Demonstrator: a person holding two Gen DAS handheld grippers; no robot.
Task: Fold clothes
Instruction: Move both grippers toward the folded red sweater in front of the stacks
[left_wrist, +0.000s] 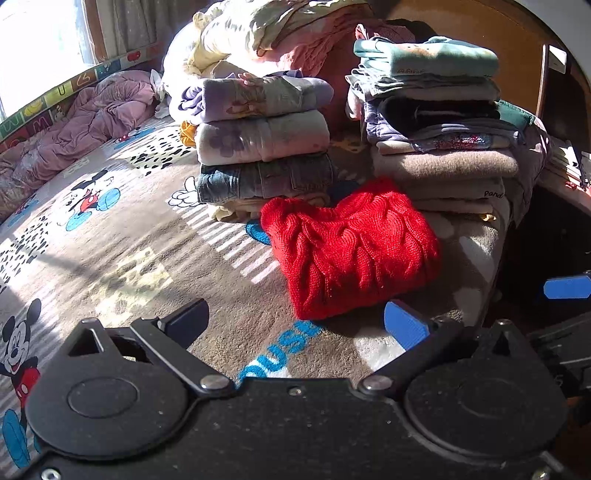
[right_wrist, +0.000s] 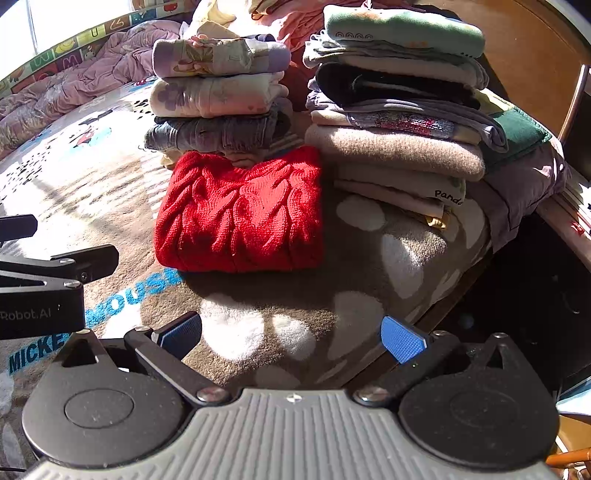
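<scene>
A red cable-knit sweater lies folded flat on the Mickey Mouse blanket, in front of two stacks of folded clothes. It also shows in the right wrist view. My left gripper is open and empty, just short of the sweater's near edge. My right gripper is open and empty, a little back from the sweater over the blanket. The left gripper's body shows at the left of the right wrist view.
A left stack with jeans at the bottom and a taller right stack stand behind the sweater. A loose heap of clothes lies further back. A pink quilt lies at the far left. The bed edge drops off on the right.
</scene>
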